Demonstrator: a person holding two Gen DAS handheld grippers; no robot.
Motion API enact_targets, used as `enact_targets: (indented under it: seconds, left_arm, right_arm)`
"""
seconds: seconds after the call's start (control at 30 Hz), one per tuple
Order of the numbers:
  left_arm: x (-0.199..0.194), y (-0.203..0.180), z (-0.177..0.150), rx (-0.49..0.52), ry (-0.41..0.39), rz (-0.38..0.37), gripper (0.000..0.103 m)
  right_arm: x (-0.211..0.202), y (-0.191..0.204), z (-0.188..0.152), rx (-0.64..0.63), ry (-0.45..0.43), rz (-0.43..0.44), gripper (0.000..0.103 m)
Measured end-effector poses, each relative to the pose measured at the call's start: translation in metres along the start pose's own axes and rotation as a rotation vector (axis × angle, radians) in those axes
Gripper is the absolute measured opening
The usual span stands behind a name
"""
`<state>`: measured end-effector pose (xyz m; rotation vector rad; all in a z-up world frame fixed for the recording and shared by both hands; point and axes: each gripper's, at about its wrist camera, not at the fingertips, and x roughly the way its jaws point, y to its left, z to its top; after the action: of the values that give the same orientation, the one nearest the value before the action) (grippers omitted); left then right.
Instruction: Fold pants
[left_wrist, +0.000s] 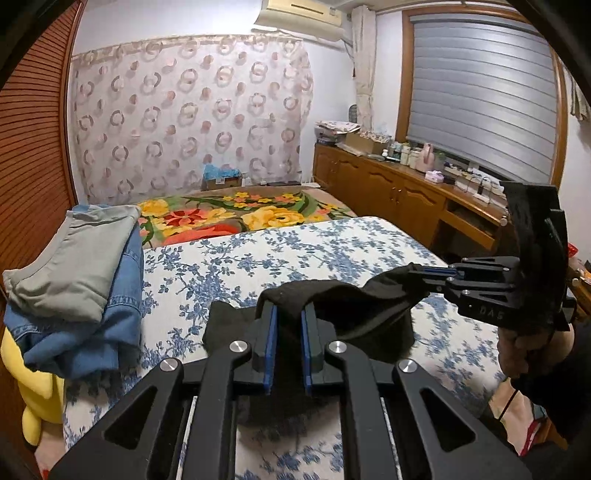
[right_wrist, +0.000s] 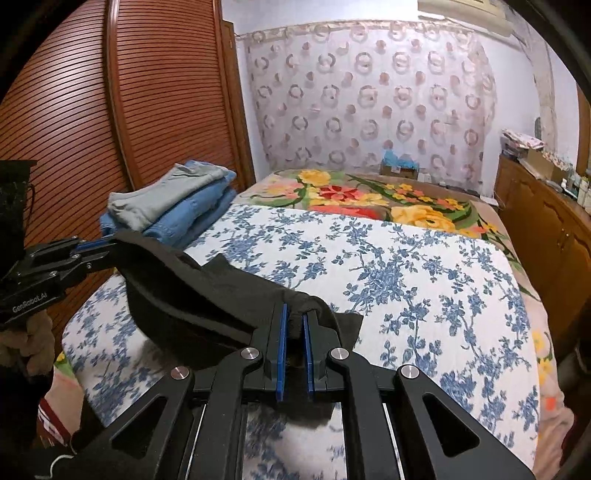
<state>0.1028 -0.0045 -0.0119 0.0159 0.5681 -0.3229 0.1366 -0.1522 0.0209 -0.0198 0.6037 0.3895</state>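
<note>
Over the near part of the bed, above the blue-flowered white sheet (left_wrist: 332, 251), I hold the black pants (left_wrist: 351, 299) stretched between my two grippers. My left gripper (left_wrist: 289, 321) has its blue pads clamped on one bunch of the fabric, and my right gripper (right_wrist: 294, 325) pinches another bunch, so the cloth sags between them, lifted off the sheet. At the far left of the bed sits a stack of folded clothes (right_wrist: 173, 203), grey on top of blue denim. Beyond the sheet lies a bright floral blanket (right_wrist: 369, 199).
</note>
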Motion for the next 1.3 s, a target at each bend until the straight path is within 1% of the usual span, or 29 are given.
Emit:
enact_targets:
  seconds: [0.1,0.27,0.37,0.43,0.47,0.5,0.53,0.63,0.73,0.9,0.93,1.0,1.1,1.17,1.2,1.3]
  left_arm:
    - [0.016,0.005,-0.001,-0.014,0.029,0.014,0.012]
    - [0.026,0.011,-0.007,-0.031,0.053,0.023,0.012]
    - [0.026,0.014,-0.007,-0.043,0.054,0.03,0.017]
    - [0.023,0.017,-0.008,-0.051,0.047,0.029,0.028]
    - [0.021,0.019,-0.009,-0.058,0.043,0.024,0.038]
    - [0.019,0.021,-0.01,-0.067,0.04,0.013,0.045]
    - [0.018,0.023,-0.011,-0.075,0.04,0.004,0.046]
    - [0.017,0.029,-0.017,-0.096,0.056,0.005,0.047]
    - [0.018,0.032,-0.026,-0.097,0.07,0.023,0.047]
    - [0.03,0.037,-0.038,-0.105,0.116,0.032,0.047]
    - [0.033,0.037,-0.04,-0.103,0.127,0.035,0.047]
    - [0.038,0.038,-0.043,-0.102,0.144,0.037,0.047]
    - [0.043,0.037,-0.048,-0.1,0.163,0.043,0.047]
    - [0.046,0.036,-0.051,-0.102,0.174,0.046,0.047]
    - [0.048,0.035,-0.053,-0.101,0.18,0.047,0.047]
    - [0.051,0.035,-0.055,-0.093,0.193,0.066,0.047]
  right_arm:
    - [0.02,-0.004,0.002,0.014,0.029,-0.01,0.008]
    - [0.041,-0.008,0.004,0.019,0.057,-0.013,0.008]
    - [0.047,-0.007,0.006,0.019,0.066,-0.018,0.008]
    - [0.053,-0.007,0.008,0.012,0.07,-0.024,0.008]
    - [0.055,-0.006,0.008,0.008,0.072,-0.025,0.008]
    - [0.057,-0.006,0.009,0.005,0.073,-0.026,0.008]
    - [0.059,-0.005,0.01,0.0,0.075,-0.029,0.008]
    - [0.063,-0.004,0.012,-0.013,0.072,-0.042,0.008]
    - [0.066,-0.004,0.015,-0.014,0.064,-0.055,0.008]
    - [0.069,-0.011,0.02,-0.003,0.066,-0.055,0.008]
    - [0.068,-0.012,0.02,-0.004,0.067,-0.059,0.013]
    - [0.067,-0.014,0.021,-0.005,0.069,-0.071,0.014]
    - [0.066,-0.018,0.02,-0.01,0.09,-0.06,0.017]
    - [0.063,-0.019,0.019,-0.02,0.081,-0.102,0.021]
    - [0.062,-0.02,0.019,-0.022,0.076,-0.109,0.023]
    - [0.058,-0.024,0.018,-0.01,0.081,-0.085,0.024]
